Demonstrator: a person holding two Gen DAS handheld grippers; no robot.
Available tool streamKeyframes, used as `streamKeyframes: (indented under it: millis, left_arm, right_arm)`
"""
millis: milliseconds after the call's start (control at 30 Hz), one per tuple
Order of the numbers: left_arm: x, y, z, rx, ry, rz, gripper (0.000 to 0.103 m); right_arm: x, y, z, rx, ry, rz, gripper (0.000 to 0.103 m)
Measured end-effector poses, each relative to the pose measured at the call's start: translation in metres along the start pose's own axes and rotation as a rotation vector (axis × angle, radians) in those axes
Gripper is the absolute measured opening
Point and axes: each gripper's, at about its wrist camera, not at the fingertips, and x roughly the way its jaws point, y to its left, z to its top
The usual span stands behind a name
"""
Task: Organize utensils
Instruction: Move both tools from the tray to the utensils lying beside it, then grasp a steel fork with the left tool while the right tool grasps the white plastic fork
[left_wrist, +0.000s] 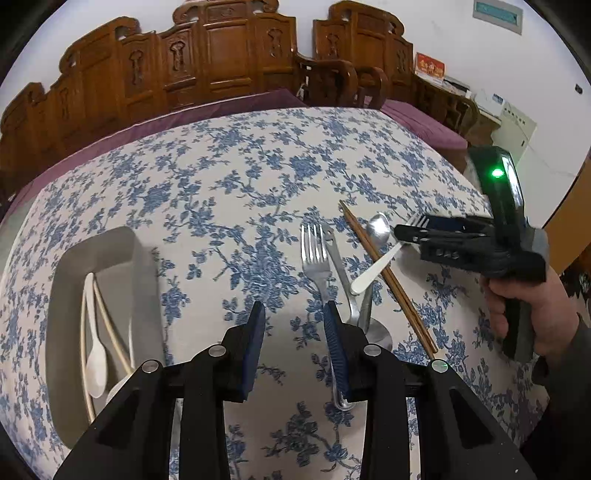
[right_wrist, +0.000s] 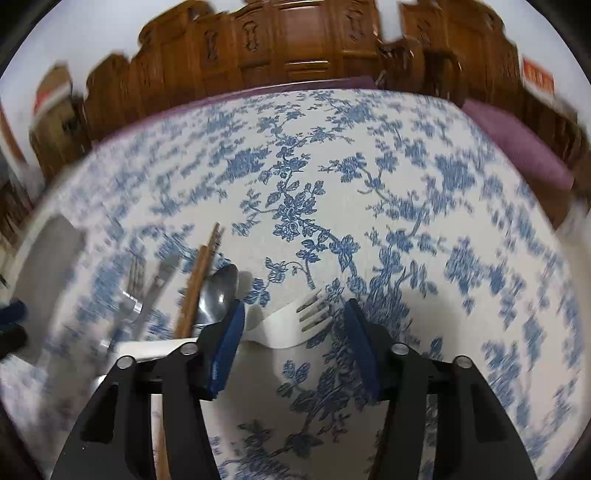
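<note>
My left gripper (left_wrist: 293, 317) is open low over the floral tablecloth; a metal fork (left_wrist: 314, 258) lies just inside its right finger. Beside the fork lie a metal knife (left_wrist: 338, 266), two metal spoons (left_wrist: 378, 227), brown chopsticks (left_wrist: 384, 273) and a white plastic fork (left_wrist: 376, 267). A grey tray (left_wrist: 70, 266) at the left holds a white spoon (left_wrist: 94, 354) and pale chopsticks. My right gripper (right_wrist: 295, 325) is open, the white fork's tines (right_wrist: 314, 306) between its fingers; it also shows in the left wrist view (left_wrist: 402, 230).
Carved wooden chairs (left_wrist: 221, 55) with purple cushions (left_wrist: 424, 125) stand along the table's far side. In the right wrist view the metal spoon (right_wrist: 218, 291), chopsticks (right_wrist: 199, 273) and blurred metal fork (right_wrist: 135, 280) lie left of the fingers.
</note>
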Motion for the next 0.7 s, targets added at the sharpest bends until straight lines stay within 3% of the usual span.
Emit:
streamKeyframes:
  millis: [67, 167, 200, 233, 500, 700]
  left_arm:
    - [0.005, -0.004, -0.001, 0.001, 0.017, 0.007, 0.031]
    - [0.011, -0.007, -0.002, -0.007, 0.035, 0.012, 0.031]
    - [0.013, -0.009, -0.003, -0.008, 0.041, 0.015, 0.031]
    - [0.016, -0.011, -0.003, -0.009, 0.05, 0.02, 0.031]
    - [0.03, -0.026, -0.003, -0.016, 0.083, 0.023, 0.031]
    - [0.04, -0.03, -0.003, -0.026, 0.097, 0.034, 0.031]
  right_arm:
    - [0.001, 0.001, 0.001, -0.008, -0.005, -0.001, 0.048]
    - [0.001, -0.006, 0.002, 0.015, -0.011, -0.001, 0.027]
    - [0.0, -0.01, 0.003, 0.036, -0.008, 0.017, 0.016]
    - [0.0, -0.018, 0.003, 0.083, 0.001, 0.071, 0.013]
    - [-0.012, -0.038, 0.005, 0.189, -0.013, 0.231, 0.004]
    - [-0.025, -0.041, 0.008, 0.184, -0.038, 0.24, 0.003]
